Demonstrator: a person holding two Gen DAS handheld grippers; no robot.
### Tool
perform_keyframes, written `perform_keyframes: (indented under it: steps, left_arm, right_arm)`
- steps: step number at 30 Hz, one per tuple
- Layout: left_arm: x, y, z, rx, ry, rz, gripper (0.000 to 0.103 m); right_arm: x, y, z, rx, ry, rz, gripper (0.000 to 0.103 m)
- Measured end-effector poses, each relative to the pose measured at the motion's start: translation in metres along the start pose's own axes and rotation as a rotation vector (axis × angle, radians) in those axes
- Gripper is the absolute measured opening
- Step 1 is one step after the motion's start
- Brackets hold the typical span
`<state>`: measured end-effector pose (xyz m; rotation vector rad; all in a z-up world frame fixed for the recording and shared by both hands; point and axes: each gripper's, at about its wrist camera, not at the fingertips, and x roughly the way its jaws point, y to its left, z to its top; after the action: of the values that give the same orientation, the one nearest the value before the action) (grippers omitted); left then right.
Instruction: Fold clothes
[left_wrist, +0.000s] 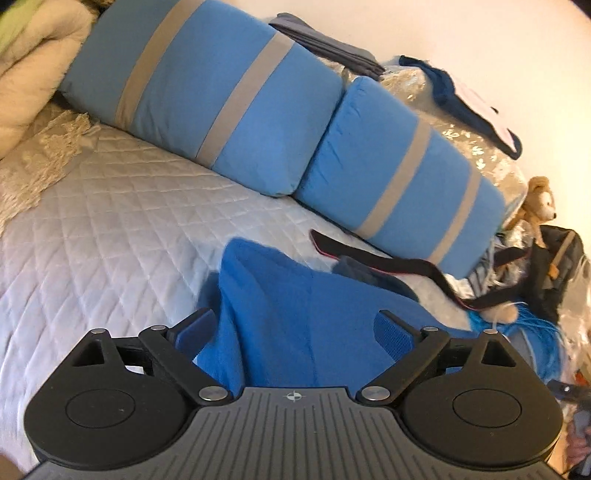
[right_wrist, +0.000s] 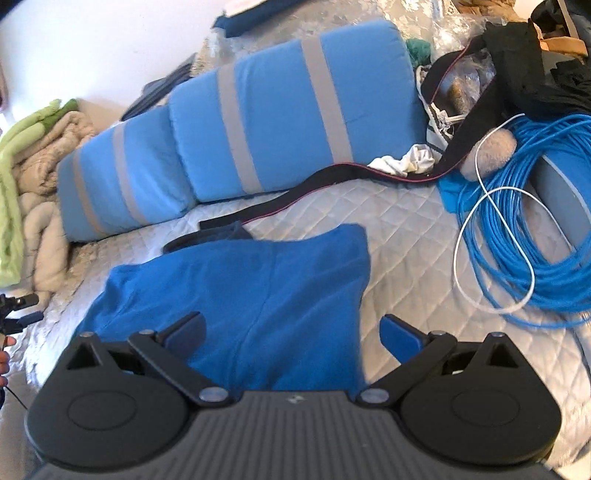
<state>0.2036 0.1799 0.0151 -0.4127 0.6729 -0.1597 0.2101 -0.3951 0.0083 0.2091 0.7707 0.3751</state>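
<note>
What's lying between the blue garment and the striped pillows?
In the right wrist view, a black strap crosses the quilt between the blue garment and the striped pillows.

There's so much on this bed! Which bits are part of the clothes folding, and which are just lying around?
Part of the job:
- blue garment
- left hand-held gripper, open
- right hand-held gripper, open

Just lying about:
- striped pillows
- blue cable coil
- black strap
- beige blanket
- teddy bear
- white cloth
</note>
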Motion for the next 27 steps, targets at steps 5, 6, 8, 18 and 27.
perform_keyframes:
  steps: [5,6,8,18,27]
  left_arm:
    - [0.054,0.024,0.023,0.057,-0.002,0.007,0.094]
    - [0.065,0.029,0.027,0.053,0.005,0.001,0.094]
    - [0.087,0.039,0.036,0.045,0.024,-0.010,0.094]
    - [0.156,0.090,0.039,-0.171,0.176,-0.157,0.082]
    - [0.136,0.077,0.045,-0.166,0.144,-0.203,0.012]
  right_arm:
    - [0.055,-0.025,0.030,0.024,0.016,-0.028,0.103]
    - [0.066,-0.031,0.036,0.037,0.020,-0.029,0.103]
    - [0.089,-0.045,0.046,0.068,0.033,-0.022,0.103]
    - [0.181,-0.099,0.059,0.223,0.129,0.003,0.103]
    - [0.196,-0.102,0.066,0.268,0.093,0.099,0.023]
